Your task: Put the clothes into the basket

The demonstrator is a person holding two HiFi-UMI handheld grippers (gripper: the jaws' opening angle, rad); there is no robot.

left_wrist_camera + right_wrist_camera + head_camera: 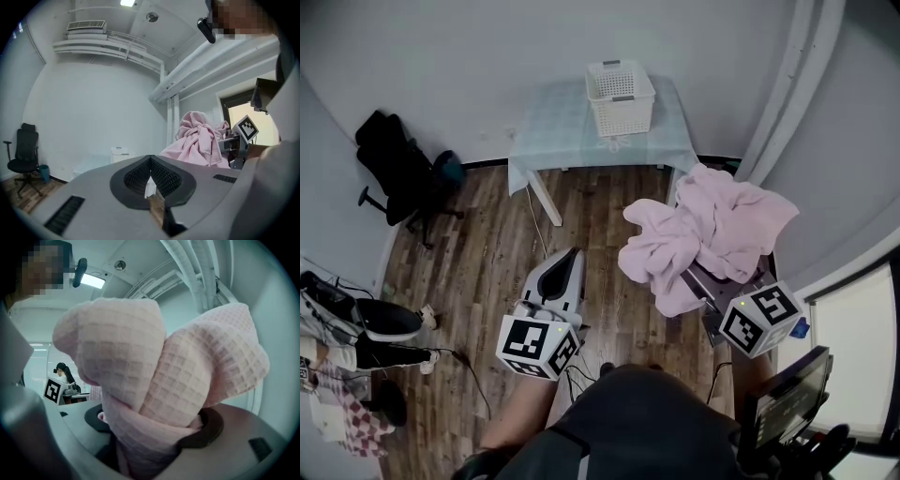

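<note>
Right gripper clamps pink garment, left gripper closed empty, basket on table beyond.

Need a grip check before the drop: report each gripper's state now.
The left gripper: closed, holding nothing.
The right gripper: closed on the pink garment.

Head view looks steeply down — both gripper views face forward, closer in; all share the pink cloth.
</note>
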